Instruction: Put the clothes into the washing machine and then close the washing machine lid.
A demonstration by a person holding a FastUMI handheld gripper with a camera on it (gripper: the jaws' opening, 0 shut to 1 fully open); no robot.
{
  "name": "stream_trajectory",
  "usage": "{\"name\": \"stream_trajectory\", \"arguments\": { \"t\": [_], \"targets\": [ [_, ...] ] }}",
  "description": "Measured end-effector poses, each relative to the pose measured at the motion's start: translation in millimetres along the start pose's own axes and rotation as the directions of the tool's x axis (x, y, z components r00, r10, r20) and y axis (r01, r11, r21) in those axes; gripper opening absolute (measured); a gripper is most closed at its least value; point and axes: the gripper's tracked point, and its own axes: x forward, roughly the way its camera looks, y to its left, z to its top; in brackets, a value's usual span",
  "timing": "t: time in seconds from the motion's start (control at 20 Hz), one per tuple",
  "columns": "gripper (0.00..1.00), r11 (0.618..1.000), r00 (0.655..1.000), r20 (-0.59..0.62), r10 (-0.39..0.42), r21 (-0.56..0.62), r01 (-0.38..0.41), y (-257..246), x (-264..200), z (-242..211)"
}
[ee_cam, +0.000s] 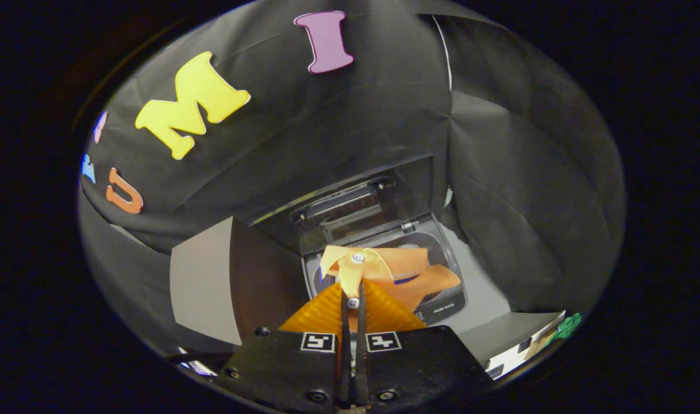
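Shirt (384, 270), small and orange with white buttons down its placket, hangs pinched in the gripper (353, 310); both fingers are pressed nearly together on the fabric, with a button right at the tips. Its collar end reaches forward past the tips and out over the open tub of the washing machine (442, 313), which sits just ahead and a bit to the right of the fingers. Long axis of the shirt runs straight ahead along the fingers, from tips toward the tub. Lid (356, 201) stands raised at the machine's back edge, beyond the shirt. Judgement: cloth is over the mouth but not inside; next move needs a short push forward and down before letting go. A loose sleeve could catch on the tub's near rim.
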Motion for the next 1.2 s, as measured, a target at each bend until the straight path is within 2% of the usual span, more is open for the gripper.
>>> {"name": "stream_trajectory", "arguments": {
  "t": [0.95, 1.2],
  "targets": [
    [0.07, 0.992, 0.999, -0.013, -0.033, -0.120, 0.031, -5, 84, -20],
    [0.07, 0.990, 0.999, -0.029, -0.035, -0.136, 0.031, -8, 124, -31]
  ]
}}
